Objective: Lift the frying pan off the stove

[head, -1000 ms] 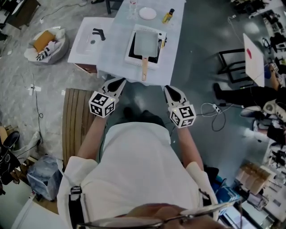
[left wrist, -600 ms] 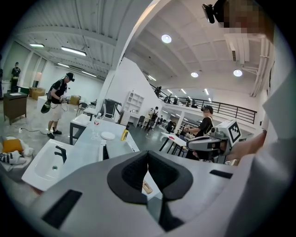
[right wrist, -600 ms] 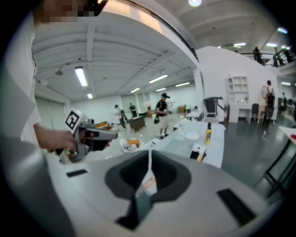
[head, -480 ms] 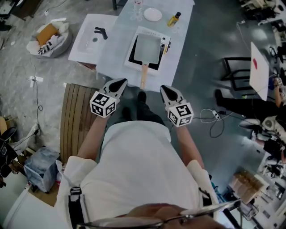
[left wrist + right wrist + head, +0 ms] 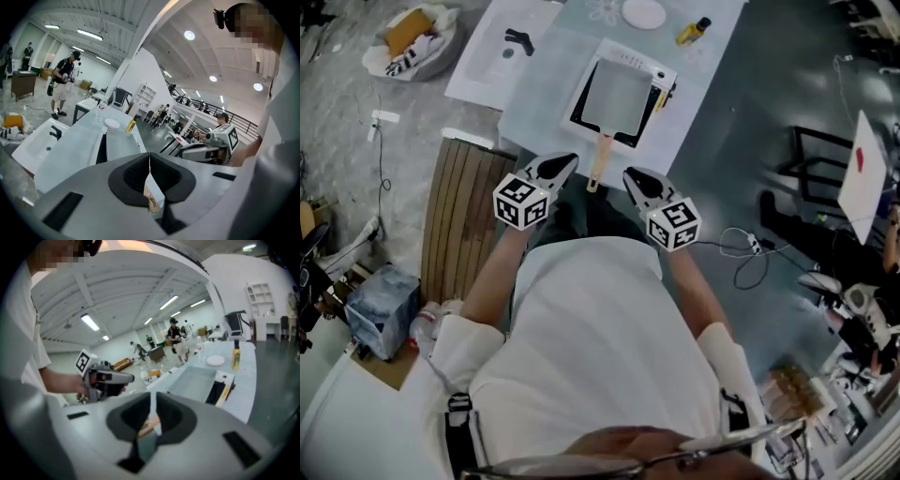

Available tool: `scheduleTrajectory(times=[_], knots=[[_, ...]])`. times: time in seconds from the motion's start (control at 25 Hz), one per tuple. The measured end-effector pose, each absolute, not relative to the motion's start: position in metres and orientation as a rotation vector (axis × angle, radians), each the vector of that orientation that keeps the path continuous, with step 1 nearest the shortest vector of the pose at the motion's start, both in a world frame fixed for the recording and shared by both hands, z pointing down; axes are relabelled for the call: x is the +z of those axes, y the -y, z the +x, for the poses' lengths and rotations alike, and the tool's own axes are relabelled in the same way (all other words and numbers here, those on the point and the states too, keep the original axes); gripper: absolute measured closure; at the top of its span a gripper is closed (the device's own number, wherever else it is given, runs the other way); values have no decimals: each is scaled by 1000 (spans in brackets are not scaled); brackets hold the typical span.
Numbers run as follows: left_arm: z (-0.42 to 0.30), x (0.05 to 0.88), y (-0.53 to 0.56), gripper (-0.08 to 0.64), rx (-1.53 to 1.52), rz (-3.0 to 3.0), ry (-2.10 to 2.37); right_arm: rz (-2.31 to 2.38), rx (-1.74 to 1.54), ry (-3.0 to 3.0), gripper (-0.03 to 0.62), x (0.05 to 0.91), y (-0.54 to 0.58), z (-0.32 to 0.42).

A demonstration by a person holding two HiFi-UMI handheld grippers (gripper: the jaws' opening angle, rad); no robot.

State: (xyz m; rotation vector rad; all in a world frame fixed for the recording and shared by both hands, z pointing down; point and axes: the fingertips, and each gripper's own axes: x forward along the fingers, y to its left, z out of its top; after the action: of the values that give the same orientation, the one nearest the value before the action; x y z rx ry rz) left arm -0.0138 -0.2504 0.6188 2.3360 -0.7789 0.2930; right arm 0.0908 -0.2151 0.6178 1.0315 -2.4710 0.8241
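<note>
you are facing a table (image 5: pixel 546 98) that is carrying the stove (image 5: pixel 578 112), a white plate (image 5: pixel 643 13) and a yellow bottle (image 5: pixel 692 32) standing beyond it.

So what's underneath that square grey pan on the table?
The frying pan sits on a flat stove: a black top in a white frame, showing along the pan's left and near edges. The rest of the black top is covered by the pan.
</note>
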Motion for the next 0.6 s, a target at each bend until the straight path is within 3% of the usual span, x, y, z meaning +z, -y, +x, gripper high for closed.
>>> scheduleTrajectory(times=[0.28, 0.6], knots=[[-1, 667, 266, 506, 340, 2167, 739, 886, 1031, 2442, 547, 669, 226, 82], [11, 718, 270, 409, 395, 1983, 667, 716, 1227, 2379, 432, 716, 225, 60]])
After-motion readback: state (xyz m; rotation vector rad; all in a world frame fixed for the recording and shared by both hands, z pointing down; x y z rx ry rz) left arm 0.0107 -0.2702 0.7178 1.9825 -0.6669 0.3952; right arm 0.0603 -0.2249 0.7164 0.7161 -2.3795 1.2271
